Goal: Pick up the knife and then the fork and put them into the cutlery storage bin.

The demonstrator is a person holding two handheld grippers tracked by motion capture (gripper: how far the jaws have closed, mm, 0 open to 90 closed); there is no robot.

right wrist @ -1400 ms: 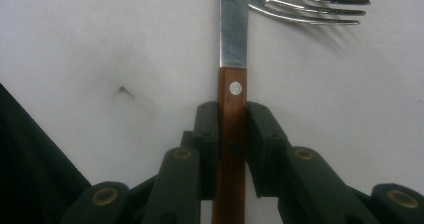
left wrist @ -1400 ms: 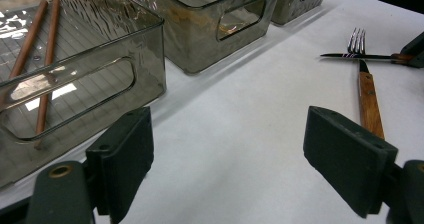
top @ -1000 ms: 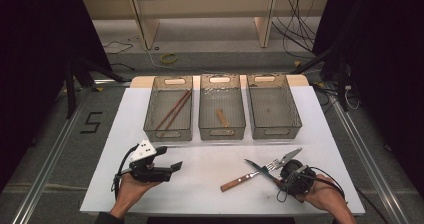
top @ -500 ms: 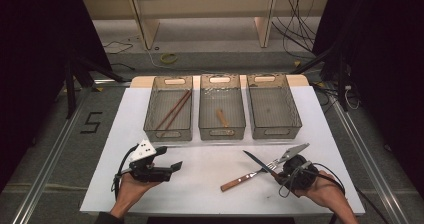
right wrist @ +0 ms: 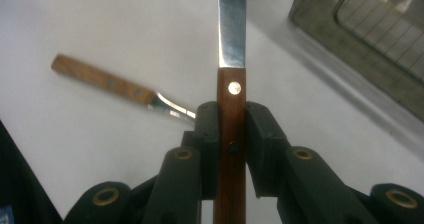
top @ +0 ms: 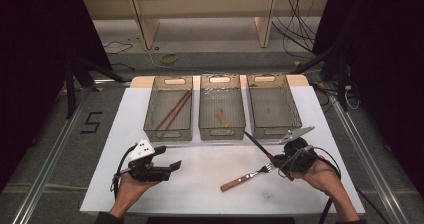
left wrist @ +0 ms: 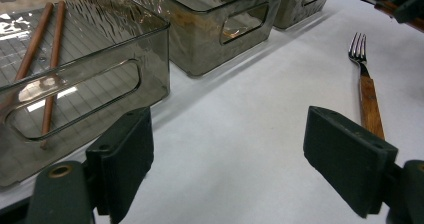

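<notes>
My right gripper (top: 278, 160) is shut on the wooden handle of a knife (right wrist: 231, 99), held off the table. The steel blade (top: 254, 143) points up-left toward the front of the middle bin (top: 221, 132). A fork (top: 245, 178) with a wooden handle lies on the white table just left of that gripper, and its handle (right wrist: 100, 79) shows beside my right jaws. My left gripper (top: 172, 166) rests low at the front left, open with nothing between its pads (left wrist: 125, 154). From there the fork (left wrist: 367, 94) lies ahead to the right.
Three clear bins stand in a row at the back of the white table (top: 200, 194). The left bin (top: 167, 133) holds two chopsticks (top: 172, 109), the middle one a small wooden piece (top: 221, 117), and the right bin (top: 274, 130) nothing. Cables trail from both grippers.
My right gripper has lifted the knife off the table and moved up and to the right. The fork stays where it lay. The left gripper has not moved.
</notes>
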